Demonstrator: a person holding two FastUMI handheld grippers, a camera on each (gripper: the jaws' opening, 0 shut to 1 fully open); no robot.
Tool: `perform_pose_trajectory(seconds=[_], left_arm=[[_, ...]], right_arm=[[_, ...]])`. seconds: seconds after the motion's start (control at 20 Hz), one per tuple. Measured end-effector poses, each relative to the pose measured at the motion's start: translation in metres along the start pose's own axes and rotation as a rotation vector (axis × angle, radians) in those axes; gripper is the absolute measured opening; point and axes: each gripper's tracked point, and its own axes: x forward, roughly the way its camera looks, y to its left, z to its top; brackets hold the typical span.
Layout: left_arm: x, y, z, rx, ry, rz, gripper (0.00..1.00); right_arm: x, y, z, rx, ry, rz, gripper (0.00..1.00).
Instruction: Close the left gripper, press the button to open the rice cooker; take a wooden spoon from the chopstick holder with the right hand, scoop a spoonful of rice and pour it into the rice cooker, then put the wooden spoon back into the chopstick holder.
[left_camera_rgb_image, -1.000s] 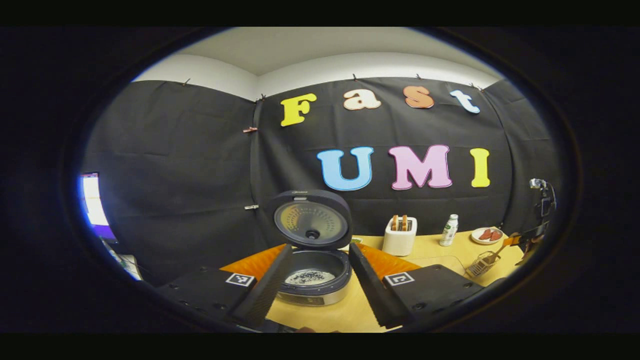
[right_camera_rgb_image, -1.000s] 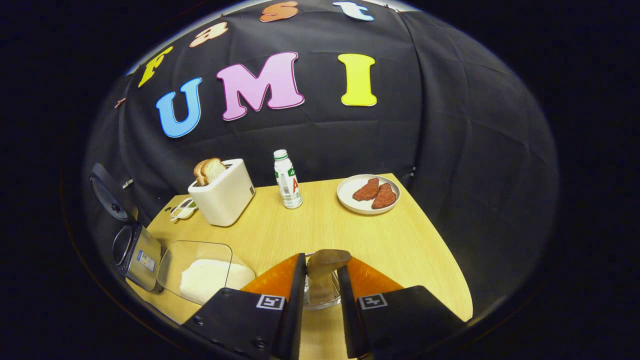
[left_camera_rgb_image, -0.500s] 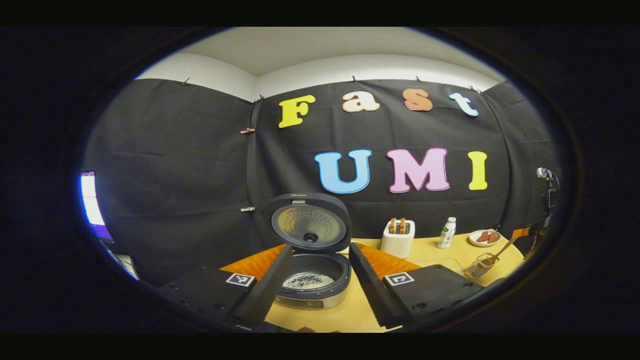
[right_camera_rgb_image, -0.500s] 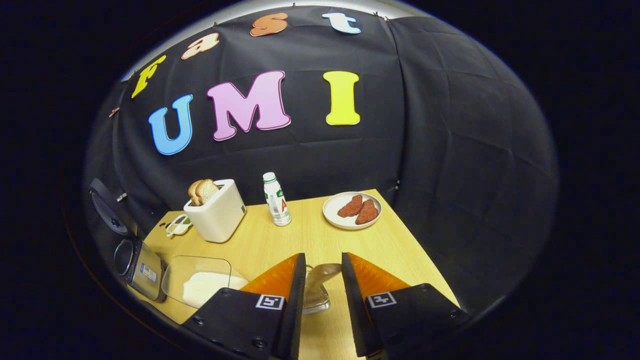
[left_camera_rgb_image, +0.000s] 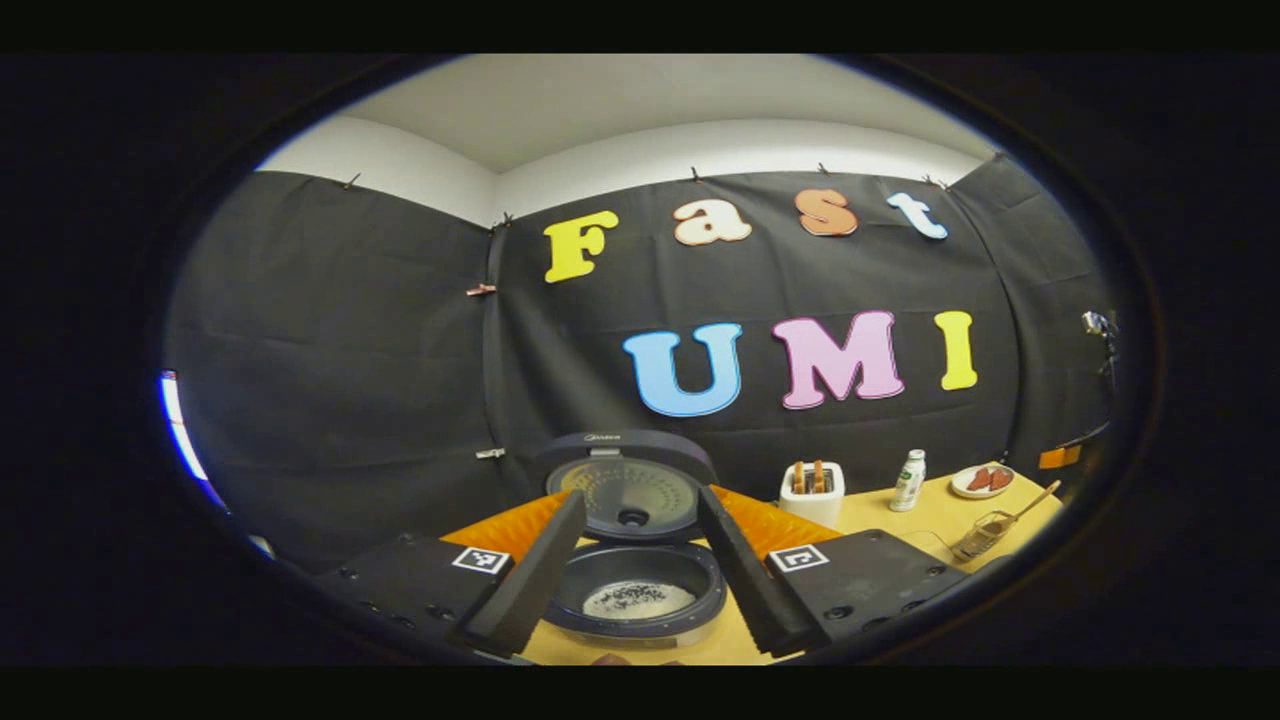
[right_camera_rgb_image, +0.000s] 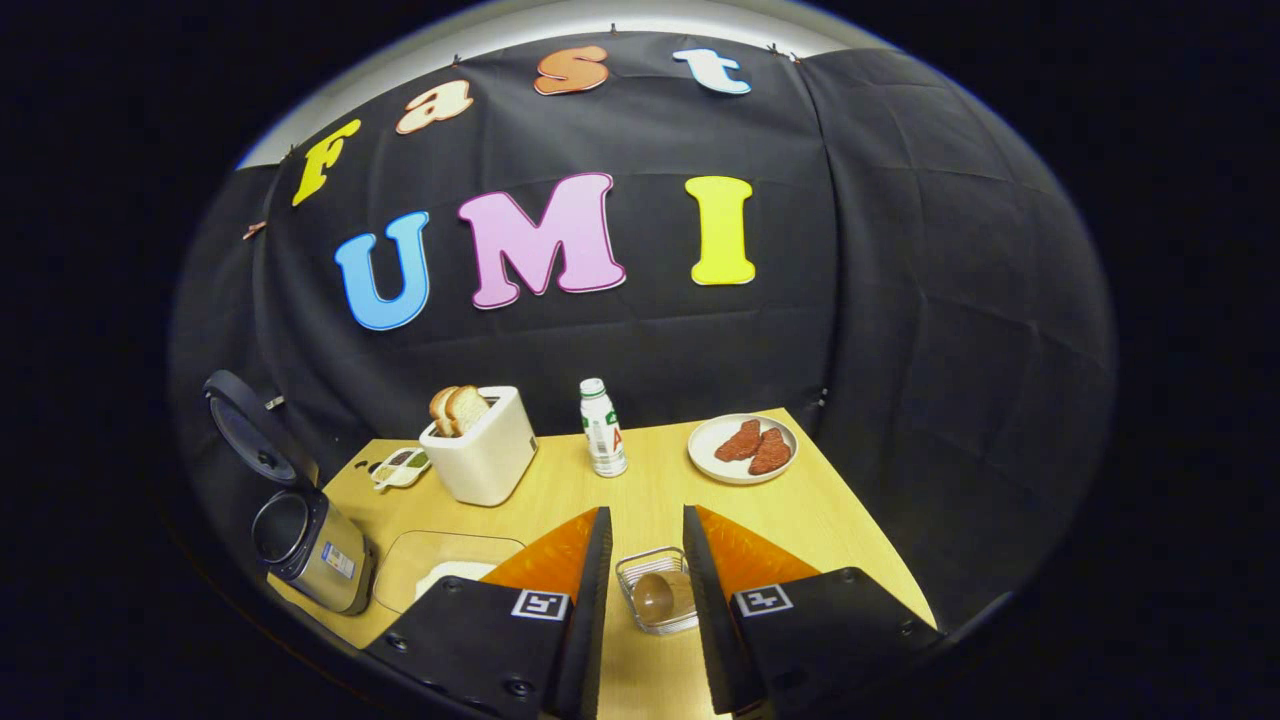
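The rice cooker stands with its lid up and rice in the pot. It sits just beyond my left gripper, which is open and holds nothing. The wooden spoon stands in the wire chopstick holder on the table. My right gripper hovers open above and behind the holder, clear of the spoon. In the left gripper view the holder sits far right with the spoon handle sticking out. The right gripper view has the cooker at the left.
A glass container of rice lies between cooker and holder. A white toaster with bread, a small bottle, a plate of meat and a small dish stand along the back of the table.
The right gripper has drawn back and up from the holder, leaving the spoon in it. The left gripper has come closer to the open cooker.
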Motion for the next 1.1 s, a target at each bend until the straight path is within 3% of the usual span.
perform_pose_trajectory(seconds=[0.45,1.1], left_arm=[[0.071,0.025,0.002,-0.041,0.019,-0.034,0.79],[0.160,0.041,0.013,-0.038,0.031,-0.047,0.79]], right_arm=[[-0.028,0.050,0.009,-0.037,-0.036,0.054,0.45],[-0.040,0.073,0.025,-0.033,-0.077,0.059,0.45]])
